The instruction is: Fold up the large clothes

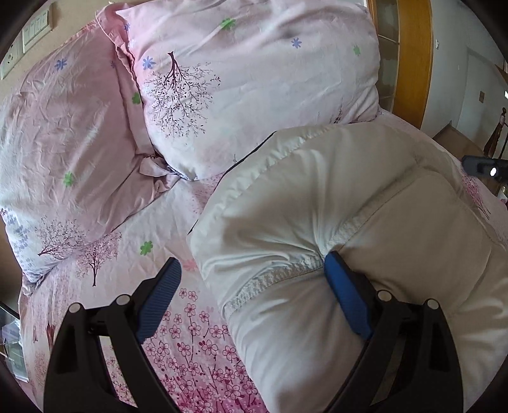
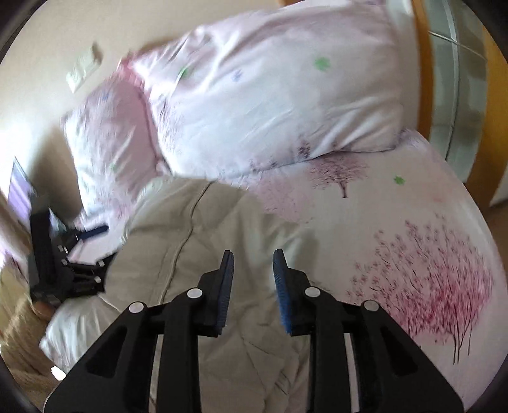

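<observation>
A puffy white padded garment (image 1: 333, 228) lies bunched on the pink flowered bed sheet (image 1: 177, 343). My left gripper (image 1: 250, 267) is open wide; its right blue pad (image 1: 343, 292) presses into a stitched seam of the garment, its left pad (image 1: 162, 295) is over the sheet. In the right wrist view the same garment (image 2: 197, 254) lies at lower left. My right gripper (image 2: 254, 270) is open with a narrow gap, hovering over the garment and holding nothing. The left gripper (image 2: 79, 247) shows at the garment's left edge.
Two pink flowered pillows (image 1: 241, 85) (image 1: 63, 143) lie at the head of the bed. A wooden door frame (image 1: 412, 57) stands at the right. Wall switches (image 1: 35, 28) are at top left. The bed's right edge (image 2: 470, 254) curves down.
</observation>
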